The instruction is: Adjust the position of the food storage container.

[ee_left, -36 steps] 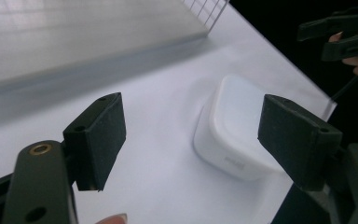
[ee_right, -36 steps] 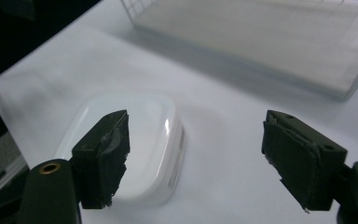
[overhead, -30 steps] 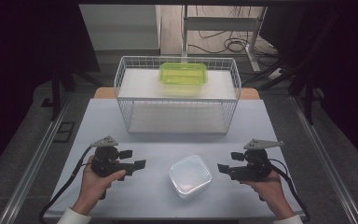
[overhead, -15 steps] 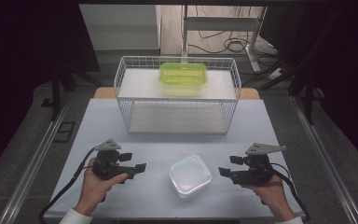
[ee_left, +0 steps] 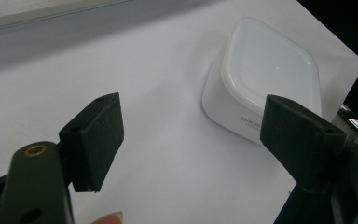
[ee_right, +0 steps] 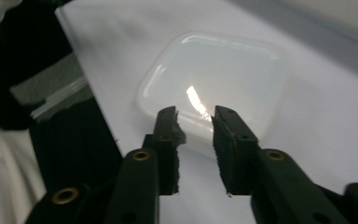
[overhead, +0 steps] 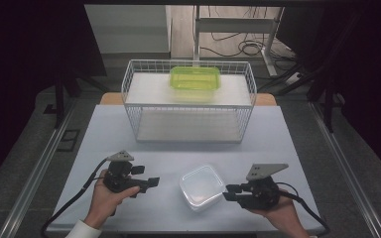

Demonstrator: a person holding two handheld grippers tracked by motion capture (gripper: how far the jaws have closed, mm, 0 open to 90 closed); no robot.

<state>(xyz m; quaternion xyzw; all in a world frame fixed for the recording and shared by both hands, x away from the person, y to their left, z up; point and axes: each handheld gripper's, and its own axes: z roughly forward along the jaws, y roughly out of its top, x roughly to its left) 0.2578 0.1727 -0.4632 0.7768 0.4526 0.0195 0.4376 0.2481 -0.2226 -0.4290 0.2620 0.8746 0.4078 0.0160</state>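
Observation:
A white lidded container (overhead: 202,187) (ee_left: 265,70) (ee_right: 214,74) lies on the white table (overhead: 278,144) near the front edge, between the two hands. My left gripper (overhead: 146,176) (ee_left: 191,135) is to its left, pointing at it with the jaws wide open and nothing between them. My right gripper (overhead: 228,192) (ee_right: 195,114) is at its right, with the tips just short of the container's near rim. Its jaws have just been closing to a narrow gap, and nothing is between them.
A white wire basket (overhead: 188,106) with two shelves stands at the back of the table. A green lidded container (overhead: 195,78) sits on its upper shelf. Cables trail from both grippers toward the front edge.
The right gripper's jaws have narrowed from wide to a small gap, and that hand has slid a little toward the table's front edge. The left hand has barely moved.

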